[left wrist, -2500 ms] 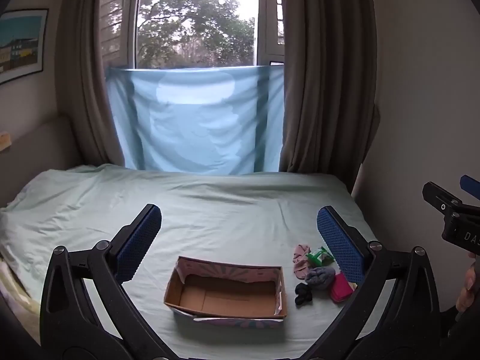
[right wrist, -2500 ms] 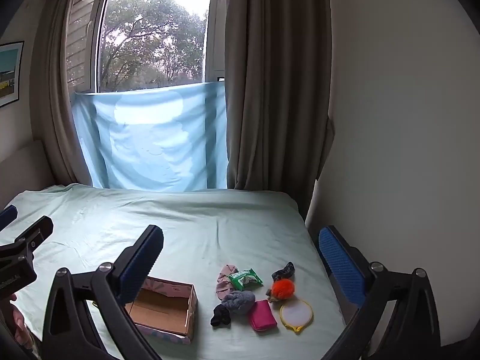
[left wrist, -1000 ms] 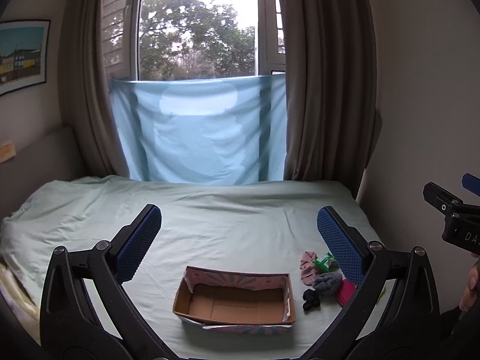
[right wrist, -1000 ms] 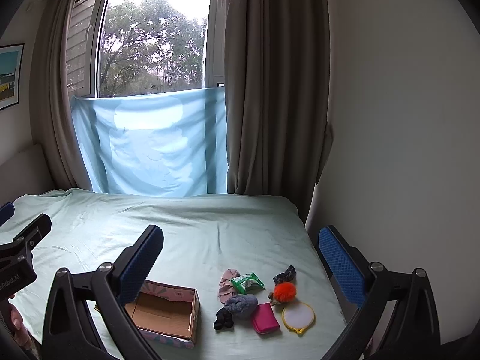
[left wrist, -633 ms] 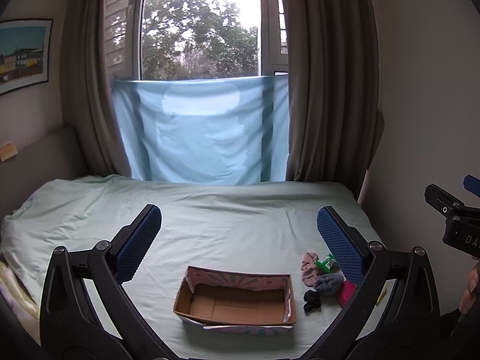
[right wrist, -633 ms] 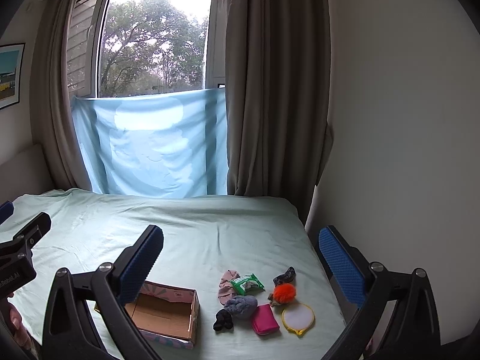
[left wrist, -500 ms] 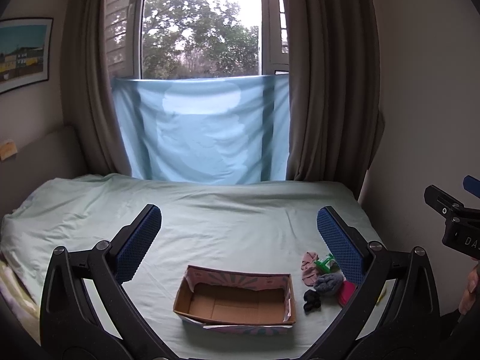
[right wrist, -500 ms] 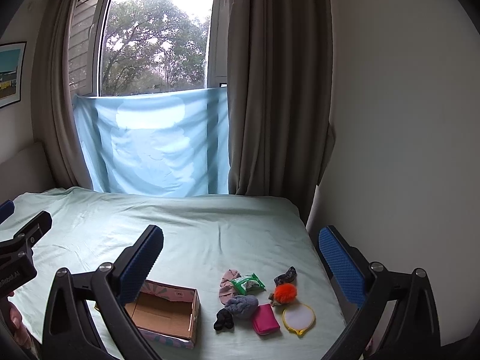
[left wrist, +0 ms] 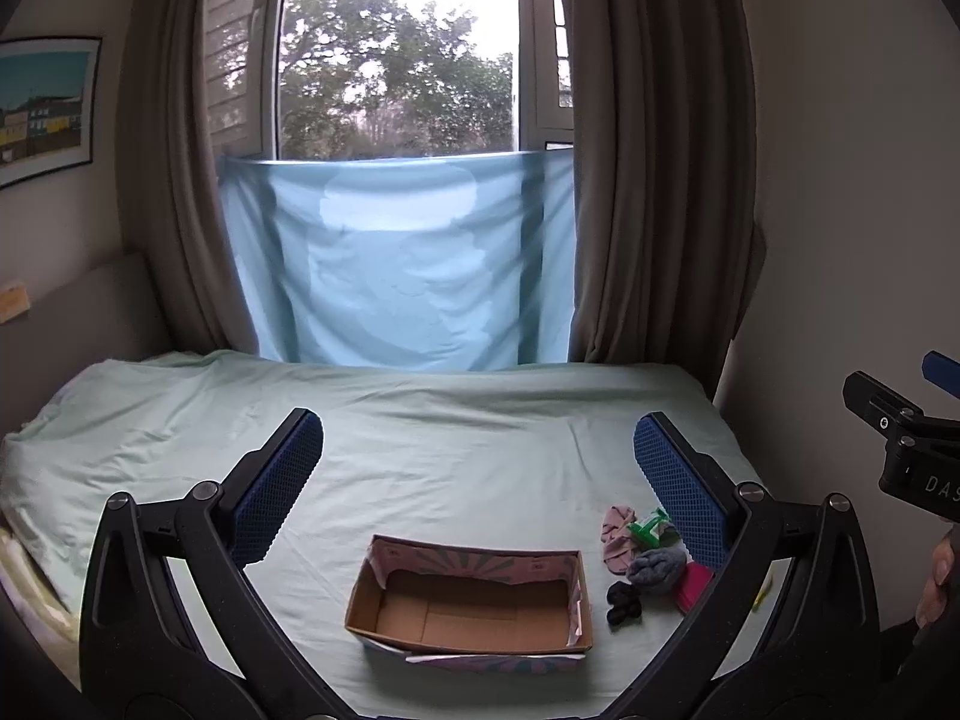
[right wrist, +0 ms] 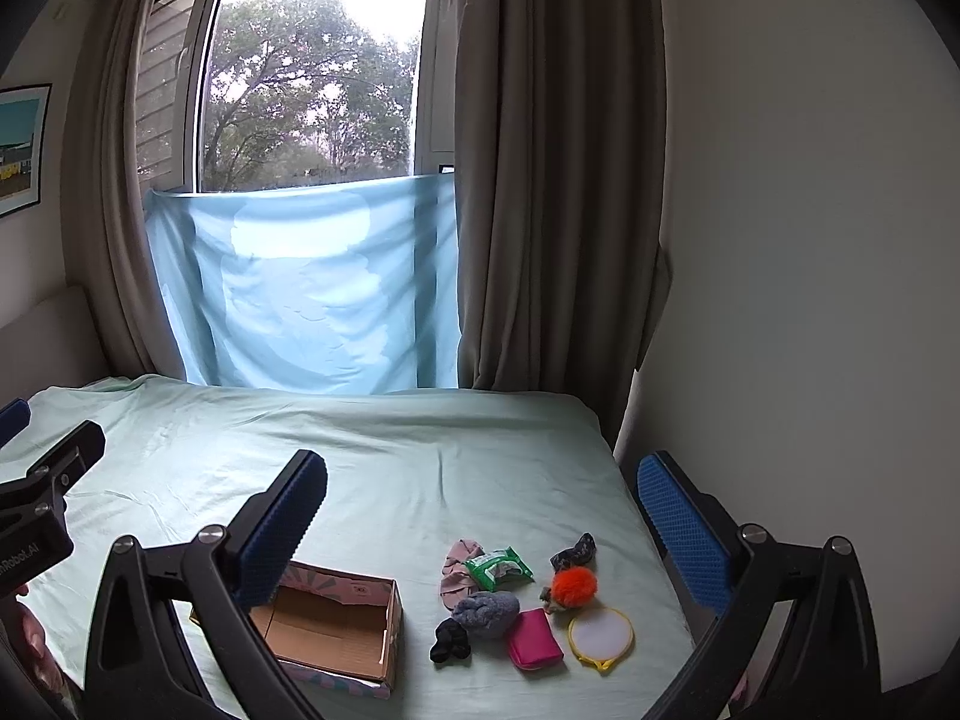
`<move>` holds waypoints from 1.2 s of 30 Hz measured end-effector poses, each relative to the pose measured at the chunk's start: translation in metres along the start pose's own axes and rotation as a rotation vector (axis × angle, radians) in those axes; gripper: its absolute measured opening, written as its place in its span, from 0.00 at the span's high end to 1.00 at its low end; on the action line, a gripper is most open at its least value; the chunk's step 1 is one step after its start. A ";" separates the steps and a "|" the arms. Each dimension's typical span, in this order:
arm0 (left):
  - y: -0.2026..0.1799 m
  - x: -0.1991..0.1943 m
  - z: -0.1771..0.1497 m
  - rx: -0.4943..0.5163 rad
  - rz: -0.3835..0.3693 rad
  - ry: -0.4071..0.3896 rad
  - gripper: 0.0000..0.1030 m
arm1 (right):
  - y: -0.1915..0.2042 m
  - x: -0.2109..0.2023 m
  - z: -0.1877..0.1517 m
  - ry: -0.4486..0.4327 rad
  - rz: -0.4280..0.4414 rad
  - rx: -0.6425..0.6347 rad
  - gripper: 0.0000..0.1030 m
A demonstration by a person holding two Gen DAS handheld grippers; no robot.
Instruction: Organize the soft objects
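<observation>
An empty cardboard box (left wrist: 474, 603) (right wrist: 336, 630) with a pink patterned outside lies on the pale green bed. To its right sits a small heap: a pink sock (right wrist: 457, 570), a green packet (right wrist: 498, 568), a grey knitted ball (right wrist: 487, 613), a black scrunchie (right wrist: 450, 649), a magenta pouch (right wrist: 534, 639), an orange pompom (right wrist: 574, 586), a dark scrunchie (right wrist: 574, 550) and a round yellow-rimmed mirror (right wrist: 600, 633). My left gripper (left wrist: 477, 468) hangs open above the box. My right gripper (right wrist: 483, 501) hangs open above the heap. Neither holds anything.
The bed (left wrist: 420, 420) runs back to a window with brown curtains (right wrist: 558, 180) and a light blue cloth (left wrist: 396, 264) over its lower part. A white wall (right wrist: 810, 270) borders the bed's right side. A framed picture (left wrist: 42, 108) hangs on the left.
Both views have tilted up slightly over the last seconds, so the box and the heap sit lower in frame. Both grippers stayed open. Nothing on the bed has moved.
</observation>
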State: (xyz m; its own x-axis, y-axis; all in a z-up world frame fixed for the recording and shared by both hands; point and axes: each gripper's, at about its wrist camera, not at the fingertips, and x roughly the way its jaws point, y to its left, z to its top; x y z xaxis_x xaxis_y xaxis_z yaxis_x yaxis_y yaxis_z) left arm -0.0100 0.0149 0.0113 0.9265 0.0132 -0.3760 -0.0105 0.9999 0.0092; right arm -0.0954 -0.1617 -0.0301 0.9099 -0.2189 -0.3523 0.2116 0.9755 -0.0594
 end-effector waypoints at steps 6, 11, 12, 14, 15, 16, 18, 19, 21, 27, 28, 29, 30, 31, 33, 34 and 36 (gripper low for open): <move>0.000 0.005 0.003 0.011 -0.010 0.009 0.00 | 0.002 0.002 0.002 0.010 -0.003 0.009 0.00; -0.006 0.024 0.008 0.068 -0.045 0.049 0.00 | -0.003 0.008 -0.003 0.029 -0.039 0.051 0.00; -0.008 0.031 0.007 0.073 -0.065 0.066 0.00 | -0.006 0.010 -0.006 0.038 -0.056 0.062 0.00; -0.015 0.051 0.004 0.082 -0.122 0.117 0.00 | -0.012 0.018 -0.013 0.066 -0.092 0.082 0.00; -0.020 0.061 0.001 0.088 -0.148 0.140 0.00 | -0.016 0.023 -0.017 0.078 -0.109 0.090 0.00; -0.026 0.071 -0.004 0.097 -0.171 0.160 0.00 | -0.021 0.029 -0.022 0.091 -0.127 0.097 0.00; -0.042 0.092 -0.014 0.129 -0.199 0.193 0.00 | -0.031 0.043 -0.032 0.126 -0.160 0.106 0.00; -0.051 0.102 -0.019 0.145 -0.214 0.208 0.00 | -0.037 0.050 -0.038 0.143 -0.173 0.112 0.00; -0.073 0.123 -0.030 0.175 -0.249 0.245 0.00 | -0.050 0.066 -0.050 0.179 -0.192 0.122 0.00; -0.140 0.183 -0.068 0.252 -0.316 0.331 0.00 | -0.091 0.121 -0.089 0.264 -0.222 0.154 0.00; -0.151 0.193 -0.073 0.269 -0.325 0.344 0.00 | -0.098 0.131 -0.095 0.277 -0.220 0.161 0.00; -0.162 0.204 -0.080 0.287 -0.340 0.360 0.00 | -0.106 0.142 -0.103 0.291 -0.214 0.169 0.00; -0.172 0.216 -0.086 0.305 -0.361 0.382 0.00 | -0.111 0.151 -0.108 0.305 -0.209 0.174 0.00; -0.182 0.227 -0.092 0.322 -0.388 0.404 0.00 | -0.117 0.161 -0.114 0.322 -0.205 0.177 0.00; -0.202 0.249 -0.104 0.367 -0.424 0.430 0.00 | -0.128 0.181 -0.127 0.346 -0.202 0.184 0.00; -0.213 0.259 -0.111 0.398 -0.437 0.435 0.00 | -0.133 0.191 -0.134 0.360 -0.201 0.186 0.00; -0.232 0.278 -0.125 0.460 -0.455 0.446 0.00 | -0.143 0.211 -0.148 0.386 -0.197 0.195 0.00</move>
State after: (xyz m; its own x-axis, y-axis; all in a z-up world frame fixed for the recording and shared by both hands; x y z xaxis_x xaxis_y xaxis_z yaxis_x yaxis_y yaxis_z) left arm 0.2034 -0.2127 -0.2109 0.5627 -0.2995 -0.7705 0.5808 0.8065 0.1107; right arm 0.0139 -0.3444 -0.2339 0.6544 -0.3393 -0.6758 0.4630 0.8863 0.0034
